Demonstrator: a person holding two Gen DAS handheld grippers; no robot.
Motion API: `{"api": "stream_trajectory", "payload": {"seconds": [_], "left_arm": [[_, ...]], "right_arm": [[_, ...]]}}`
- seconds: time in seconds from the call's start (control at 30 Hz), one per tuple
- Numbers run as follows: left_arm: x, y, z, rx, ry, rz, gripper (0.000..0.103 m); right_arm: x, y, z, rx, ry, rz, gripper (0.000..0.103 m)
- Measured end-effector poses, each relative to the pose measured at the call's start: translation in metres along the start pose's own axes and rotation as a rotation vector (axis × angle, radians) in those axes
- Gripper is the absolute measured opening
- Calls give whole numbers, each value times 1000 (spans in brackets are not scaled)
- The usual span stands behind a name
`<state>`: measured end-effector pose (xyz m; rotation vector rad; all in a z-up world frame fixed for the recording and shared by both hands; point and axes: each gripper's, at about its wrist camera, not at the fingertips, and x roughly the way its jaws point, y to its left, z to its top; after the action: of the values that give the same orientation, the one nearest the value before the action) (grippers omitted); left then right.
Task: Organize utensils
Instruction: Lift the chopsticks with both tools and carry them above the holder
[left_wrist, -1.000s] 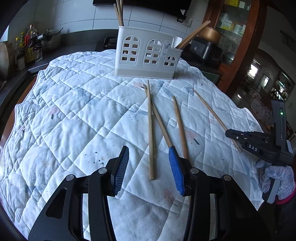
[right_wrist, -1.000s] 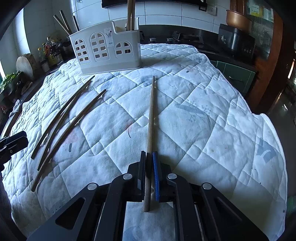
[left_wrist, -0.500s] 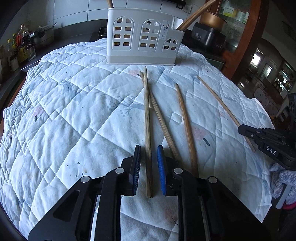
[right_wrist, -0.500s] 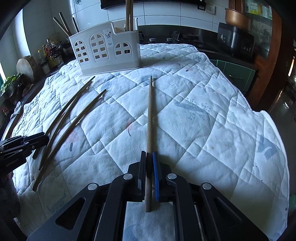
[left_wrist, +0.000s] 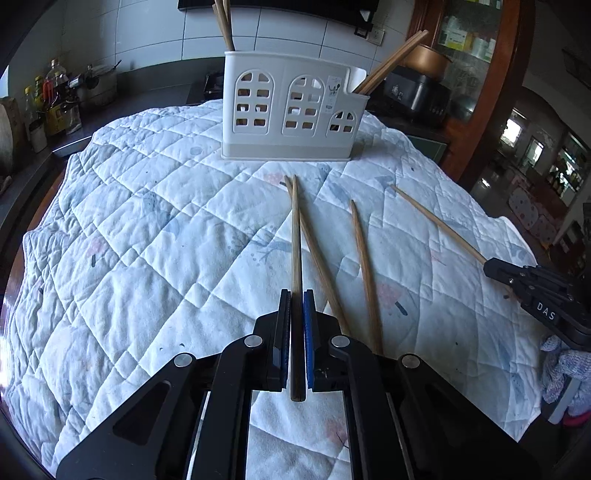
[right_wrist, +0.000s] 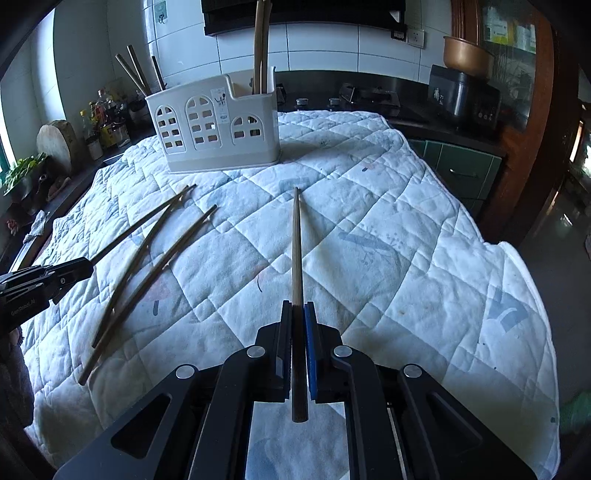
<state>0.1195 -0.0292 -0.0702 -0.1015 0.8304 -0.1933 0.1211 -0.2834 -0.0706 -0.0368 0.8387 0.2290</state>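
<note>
A white utensil holder with chopsticks in it stands at the far side of the quilted cloth; it also shows in the right wrist view. My left gripper is shut on a wooden chopstick that points toward the holder. Two more chopsticks lie just right of it. My right gripper is shut on another chopstick, seen from the left wrist view as the right gripper holding the chopstick.
The white quilted cloth covers a round table whose edge drops off at the right. Bottles and a counter stand at the back left. A cooker sits at the back right.
My left gripper moved forward over the leftmost chopstick and closed from wide open onto it. My right gripper stayed shut on its chopstick and lifted slightly.
</note>
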Motion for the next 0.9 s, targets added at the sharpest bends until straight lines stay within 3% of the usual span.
{"api": "stream_trajectory", "payload": {"seconds": [0.43,0.73,0.9], "left_arm": [[-56,2,27,-5,-176,-70,5],[-70,3,50,12,-201,-120,5],[-77,2,76,65,-218,-105,5]], "right_arm": [[-59,9,44,-21,-157,76,7],[-75,26,84,-87,-179,126,7],[-86,29,125,-120,-193,150,7]]}}
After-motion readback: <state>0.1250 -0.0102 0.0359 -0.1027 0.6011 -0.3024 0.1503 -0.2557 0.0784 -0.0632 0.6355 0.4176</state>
